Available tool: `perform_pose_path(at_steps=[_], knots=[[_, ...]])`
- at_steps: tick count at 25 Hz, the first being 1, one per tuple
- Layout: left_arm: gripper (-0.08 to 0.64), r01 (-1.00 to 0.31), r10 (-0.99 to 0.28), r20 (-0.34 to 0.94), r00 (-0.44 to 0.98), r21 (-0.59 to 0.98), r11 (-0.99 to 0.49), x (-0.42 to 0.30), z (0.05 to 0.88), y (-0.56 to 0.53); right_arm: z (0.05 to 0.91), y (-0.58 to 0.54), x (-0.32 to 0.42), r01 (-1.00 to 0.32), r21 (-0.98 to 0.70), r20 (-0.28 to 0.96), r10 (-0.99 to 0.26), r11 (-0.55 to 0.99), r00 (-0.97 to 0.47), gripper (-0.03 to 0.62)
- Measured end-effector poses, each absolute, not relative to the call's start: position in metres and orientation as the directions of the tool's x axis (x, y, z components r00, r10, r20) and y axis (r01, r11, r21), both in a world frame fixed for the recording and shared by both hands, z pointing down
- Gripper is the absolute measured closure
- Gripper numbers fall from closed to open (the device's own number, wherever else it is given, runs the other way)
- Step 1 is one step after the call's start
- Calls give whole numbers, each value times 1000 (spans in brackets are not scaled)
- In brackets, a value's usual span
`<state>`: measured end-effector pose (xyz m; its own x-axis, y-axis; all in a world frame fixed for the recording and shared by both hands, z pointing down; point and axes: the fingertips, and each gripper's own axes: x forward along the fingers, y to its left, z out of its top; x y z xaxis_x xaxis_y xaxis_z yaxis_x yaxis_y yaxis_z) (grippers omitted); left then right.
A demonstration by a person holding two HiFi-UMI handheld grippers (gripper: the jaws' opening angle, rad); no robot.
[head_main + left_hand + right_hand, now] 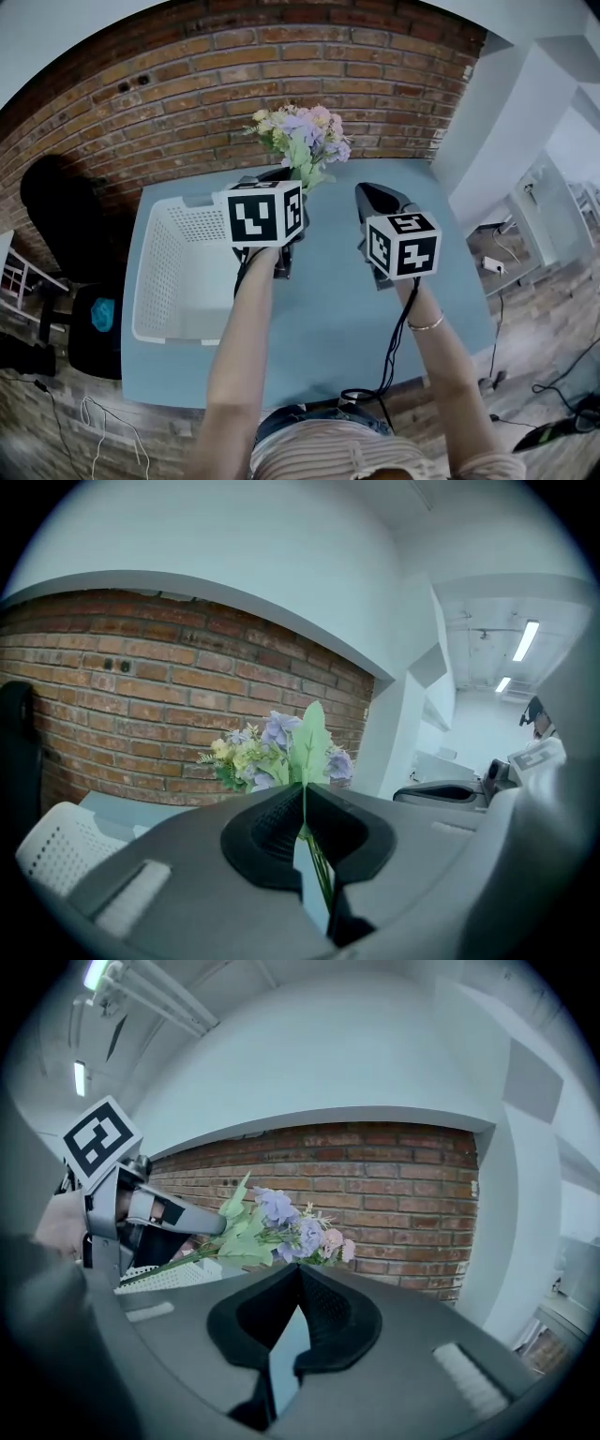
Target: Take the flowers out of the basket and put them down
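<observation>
A bunch of artificial flowers (305,136), purple, pink and yellow with green leaves, is held in the air over the far side of the blue table (328,319). My left gripper (289,180) is shut on its green stems, which run between the pads in the left gripper view, with the blooms (272,752) beyond the tips. The white perforated basket (173,272) sits on the table's left, and what shows of its inside is bare. My right gripper (377,195) hovers to the right of the flowers (281,1227), shut with nothing in it (300,1271).
A red brick wall (225,66) runs behind the table. A black chair (66,216) stands at the left, with a white pillar (506,122) at the right. Cables (394,366) hang off the table's near edge and lie on the wooden floor.
</observation>
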<state>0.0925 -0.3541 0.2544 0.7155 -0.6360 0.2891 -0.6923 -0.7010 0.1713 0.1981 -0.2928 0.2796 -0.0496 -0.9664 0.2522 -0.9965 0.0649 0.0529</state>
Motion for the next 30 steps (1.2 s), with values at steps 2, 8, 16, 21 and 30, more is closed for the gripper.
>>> perform_pose_path(at_steps=[2,8,16,21,30], knots=[[531,-702,-644,290,708,185,-688,101,264,-350,285,-289,211,-997,50,261,-964,62,-47,586],[531,-725,-663,296,687,219,-653,121,299,-337,305,-278,245,-997,32,295,-954,65,-53,586],[531,-775,-701,330,632,251,-581,133,356,-327,335,-272,272,-997,10,337,-939,81,-73,586],[531,-796,-707,366,605,248,-552,141,389,-320,357,-270,284,-996,-11,372,-924,92,-89,586],[531,-837,-714,443,542,206,-507,158,447,-308,395,-264,299,-994,-48,421,-901,97,-108,586]])
